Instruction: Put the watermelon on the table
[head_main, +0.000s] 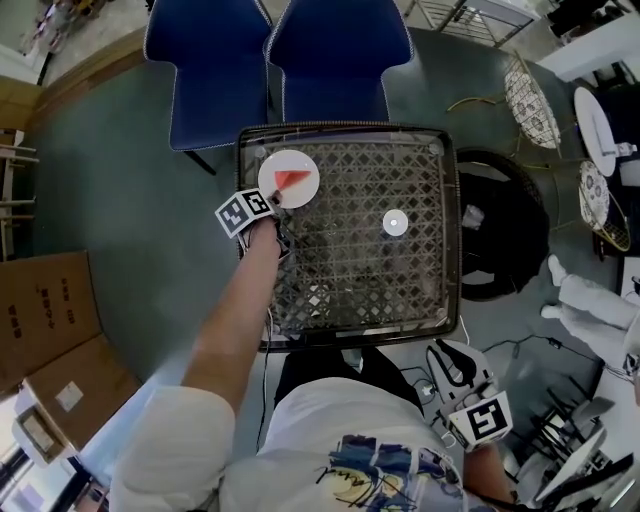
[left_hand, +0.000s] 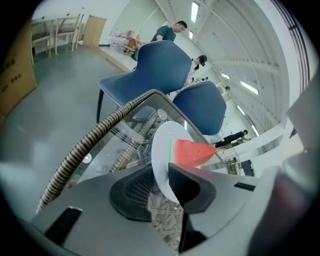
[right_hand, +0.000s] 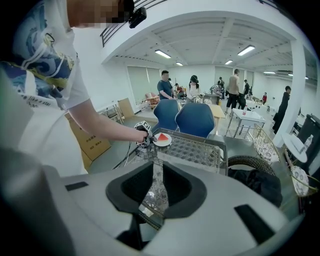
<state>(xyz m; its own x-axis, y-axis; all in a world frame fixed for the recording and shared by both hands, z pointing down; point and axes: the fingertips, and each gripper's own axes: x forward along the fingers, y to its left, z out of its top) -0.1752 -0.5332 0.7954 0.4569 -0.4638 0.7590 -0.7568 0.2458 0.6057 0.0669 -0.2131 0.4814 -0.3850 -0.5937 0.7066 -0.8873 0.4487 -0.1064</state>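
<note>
A red watermelon wedge (head_main: 293, 180) with a green rind lies on a white plate (head_main: 302, 168) at the far left corner of the glass-topped table (head_main: 450, 200). My left gripper (head_main: 272, 203) is shut on the plate's near rim; the left gripper view shows the plate (left_hand: 162, 150) pinched between the pads, with the watermelon wedge (left_hand: 192, 152) just past them. I cannot tell whether the plate rests on the glass. My right gripper (head_main: 441, 352) hangs low beside the person, off the table's near right corner, shut on nothing (right_hand: 152, 192).
A small white disc (head_main: 395, 222) lies on the glass at mid right. Two blue chairs (head_main: 340, 50) stand behind the table. A black tyre (head_main: 500, 240) lies to its right, and cardboard boxes (head_main: 45, 310) sit on the floor at the left.
</note>
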